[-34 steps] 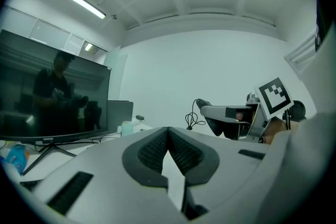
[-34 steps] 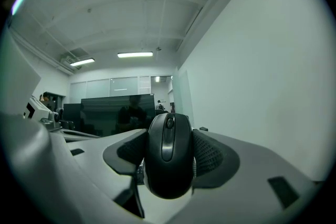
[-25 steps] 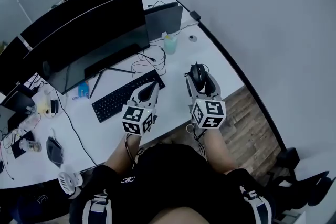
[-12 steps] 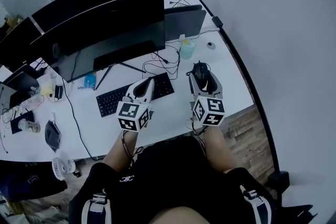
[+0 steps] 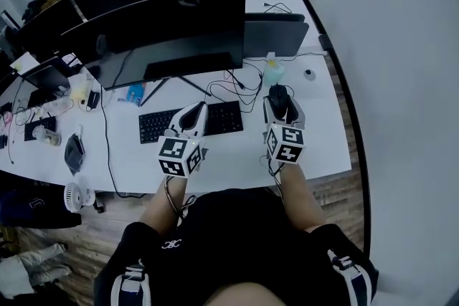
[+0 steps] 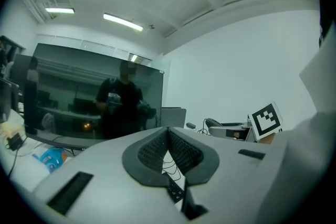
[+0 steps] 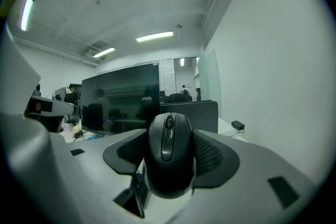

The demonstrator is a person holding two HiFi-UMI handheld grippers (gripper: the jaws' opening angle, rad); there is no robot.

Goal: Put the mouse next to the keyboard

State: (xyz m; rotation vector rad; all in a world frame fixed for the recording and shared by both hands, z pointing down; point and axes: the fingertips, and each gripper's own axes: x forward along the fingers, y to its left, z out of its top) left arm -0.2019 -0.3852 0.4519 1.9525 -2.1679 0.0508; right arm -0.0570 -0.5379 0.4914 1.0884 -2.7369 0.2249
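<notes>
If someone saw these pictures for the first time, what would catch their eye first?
The black computer mouse clamped in the right gripper, over the white desk just right of the black keyboard, stands out first. The left gripper hovers shut and empty over that keyboard, and a wide dark monitor looms behind it.

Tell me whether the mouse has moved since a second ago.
Yes. Held by the right gripper, the mouse has come farther in over the desk, nearer the keyboard's right end and the green bottle.
</notes>
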